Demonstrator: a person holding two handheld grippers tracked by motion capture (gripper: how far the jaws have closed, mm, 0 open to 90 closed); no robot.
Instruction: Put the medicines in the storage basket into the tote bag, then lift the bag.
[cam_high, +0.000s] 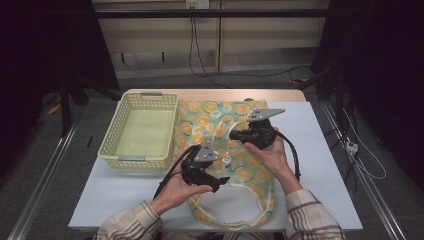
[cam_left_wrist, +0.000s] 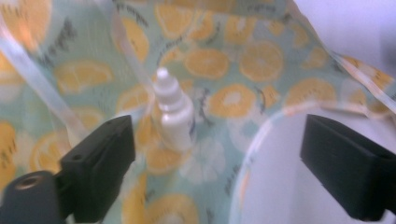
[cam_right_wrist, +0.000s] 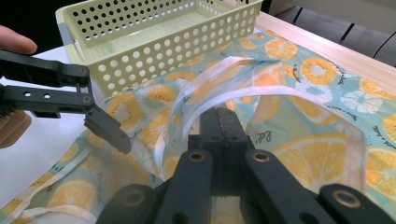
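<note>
Our left gripper (cam_high: 221, 181) hangs low over the near part of the table (cam_high: 100, 195) with its jaws spread wide, holding nothing; in the left gripper view the two black jaws stand far apart at the bottom corners, and between them, a little farther on, we see a small white dropper bottle (cam_left_wrist: 173, 116). That bottle stands upright on the orange-print cloth bag (cam_high: 240, 172), its long axis roughly vertical and its narrow capped tip pointing up, with no jaw touching it. In the high view we find the same bottle (cam_high: 226, 159) near the middle of the bag, just beyond the left gripper and between our two hands. Our right gripper (cam_right_wrist: 219, 126) has its jaws pressed together on the bag's pale strap (cam_right_wrist: 205, 88), which rises in a loop over them. In the high view that gripper (cam_high: 234, 134) points toward the left side of the table, across the bag. The bag lies flat along the middle of the table, its long axis running from the near edge to the far edge, and its round opening lies toward our side. A pale yellow basket (cam_high: 112, 137) with a perforated wall sits just beside the bag on its left, its long side running the same way.
</note>
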